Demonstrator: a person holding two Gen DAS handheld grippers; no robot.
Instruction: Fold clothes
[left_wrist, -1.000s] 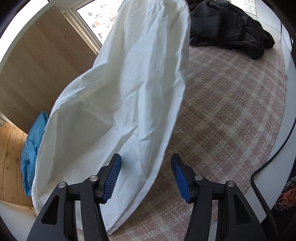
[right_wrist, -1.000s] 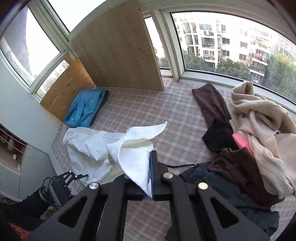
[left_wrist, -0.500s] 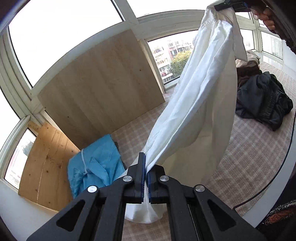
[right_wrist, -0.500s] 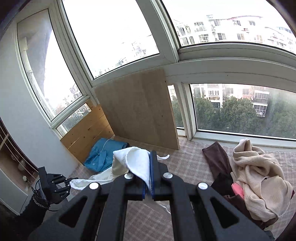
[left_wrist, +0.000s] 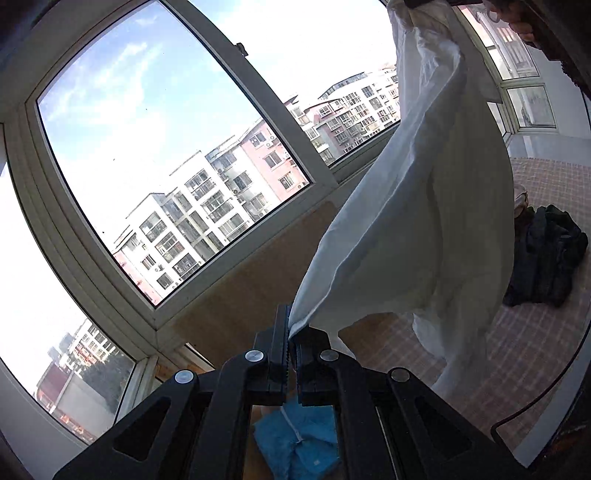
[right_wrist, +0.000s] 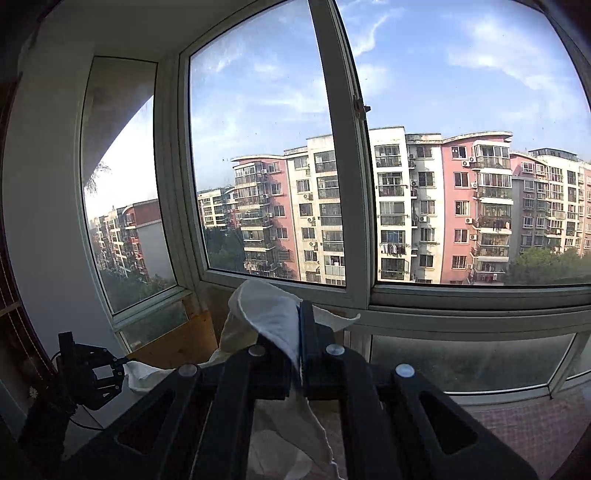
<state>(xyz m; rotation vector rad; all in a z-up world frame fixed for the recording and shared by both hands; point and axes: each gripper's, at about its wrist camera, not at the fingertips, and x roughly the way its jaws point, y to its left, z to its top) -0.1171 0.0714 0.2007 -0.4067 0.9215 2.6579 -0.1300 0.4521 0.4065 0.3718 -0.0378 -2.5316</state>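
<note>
In the left wrist view the left tongs (left_wrist: 290, 341) are pressed together on an edge of the white garment (left_wrist: 413, 229), which rises from the lower centre of the frame to the upper right corner, where its other end is held up beside a person's hand (left_wrist: 517, 22). In the right wrist view the right tongs (right_wrist: 298, 332) pinch a fold of the same white cloth at lower centre, and the left tongs appear again at the lower left of that frame, gripping the far end. A second ago the left tongs were spread above the garment, which still draped down to the checked mat; half a second ago they had closed on its edge, and since then both cameras have tilted up from the mat toward the windows, so the cloth now hangs in the air between the two grips, with only its lower folds reaching toward the checked mat (left_wrist: 517, 350). That suggests the garment is being lifted and spread out so it can be laid flat for folding. A folded blue garment (left_wrist: 295, 439) lies at the bottom centre of the left view, and a heap of dark clothes (left_wrist: 546, 254) sits at the right edge.
</note>
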